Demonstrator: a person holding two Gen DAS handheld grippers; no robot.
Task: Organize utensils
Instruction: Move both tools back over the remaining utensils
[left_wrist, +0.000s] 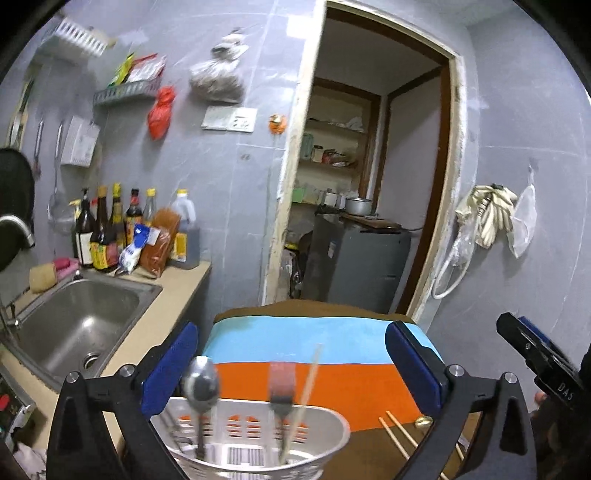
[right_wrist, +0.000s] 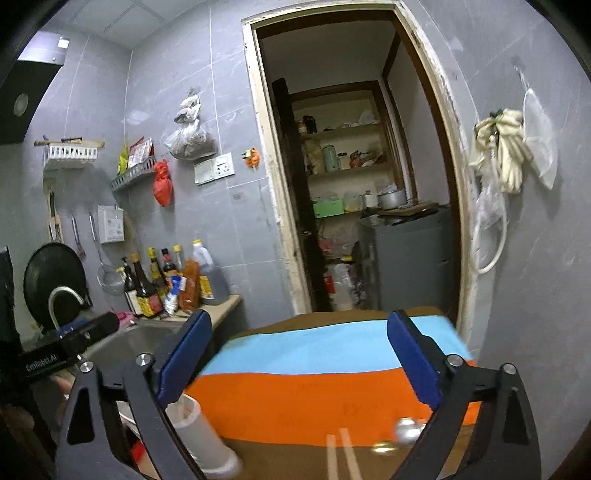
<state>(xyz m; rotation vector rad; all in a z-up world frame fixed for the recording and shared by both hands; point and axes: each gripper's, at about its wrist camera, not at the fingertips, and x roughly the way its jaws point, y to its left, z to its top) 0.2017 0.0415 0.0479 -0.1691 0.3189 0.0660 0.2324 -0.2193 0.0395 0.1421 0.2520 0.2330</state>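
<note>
Grey-tiled kitchen, striped cloth (left_wrist: 314, 339) over counter, left tool (left_wrist: 291, 369) level, jaws wide around white utensil basket (left_wrist: 255, 439) with spoon (left_wrist: 200, 384), fork (left_wrist: 281, 391), one chopstick (left_wrist: 308, 384), right tool (right_wrist: 299, 360) level, wide, holding nothing, loose chopsticks (left_wrist: 397, 432) on cloth.

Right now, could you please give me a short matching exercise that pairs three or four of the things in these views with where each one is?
Things:
1. spoon
2. loose chopsticks
3. red bag
4. sauce bottles

Places:
A. hanging on the tiled wall
B. standing on the counter behind the sink
C. upright in the white utensil basket
D. lying on the striped cloth

Pairs: 1-C, 2-D, 3-A, 4-B
</note>
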